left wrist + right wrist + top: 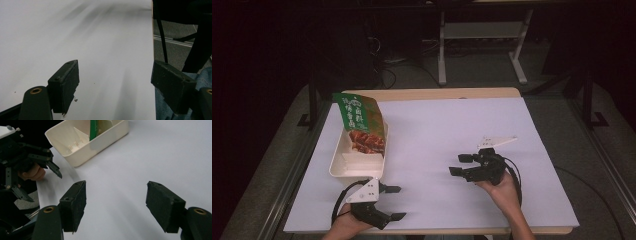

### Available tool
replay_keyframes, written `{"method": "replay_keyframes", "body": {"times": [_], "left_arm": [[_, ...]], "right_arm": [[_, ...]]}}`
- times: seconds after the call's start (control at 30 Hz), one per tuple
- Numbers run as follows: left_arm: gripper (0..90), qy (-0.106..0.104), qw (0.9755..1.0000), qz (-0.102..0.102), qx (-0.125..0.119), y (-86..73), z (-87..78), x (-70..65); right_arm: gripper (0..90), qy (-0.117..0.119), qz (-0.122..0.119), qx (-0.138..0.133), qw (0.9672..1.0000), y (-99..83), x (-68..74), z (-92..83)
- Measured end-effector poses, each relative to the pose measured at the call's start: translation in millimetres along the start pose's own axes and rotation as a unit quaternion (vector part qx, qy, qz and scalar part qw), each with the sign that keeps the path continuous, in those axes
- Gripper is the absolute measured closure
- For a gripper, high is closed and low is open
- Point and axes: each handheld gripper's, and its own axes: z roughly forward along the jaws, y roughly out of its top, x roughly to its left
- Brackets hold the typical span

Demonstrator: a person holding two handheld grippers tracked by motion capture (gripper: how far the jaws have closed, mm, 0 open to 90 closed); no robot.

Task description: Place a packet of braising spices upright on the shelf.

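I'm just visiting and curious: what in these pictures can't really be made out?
- Print on the green snack bag, high view: too small to read.
- Bag's lower end: hidden by the wall of the white tray.
- Bag's upper part, right gripper view: cut off by the top edge.
- Room beyond the table: too dark.

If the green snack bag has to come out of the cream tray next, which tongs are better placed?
Left, probably. The left tongs sit open just below the tray, which holds the green snack bag leaning at its far end. The right tongs, also open and empty, are farther off across the white sheet.
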Motion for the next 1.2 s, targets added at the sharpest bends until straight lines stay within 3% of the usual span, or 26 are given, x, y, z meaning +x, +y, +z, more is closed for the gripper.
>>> {"method": "replay_keyframes", "body": {"times": [0.8,1.2], "left_arm": [[22.5,0.004,1.0000,-0.005,0.000,-0.6,-1.0,0.5],[22.5,0.002,1.0000,-0.009,0.003,-2.0,0.7,-0.5]], "right_arm": [[29.2,-0.003,0.025,0.004,0.9997,-42.6,-2.3,-17.6],[28.1,-0.004,0.022,-0.007,0.9997,-62.7,8.9,-23.4]]}}
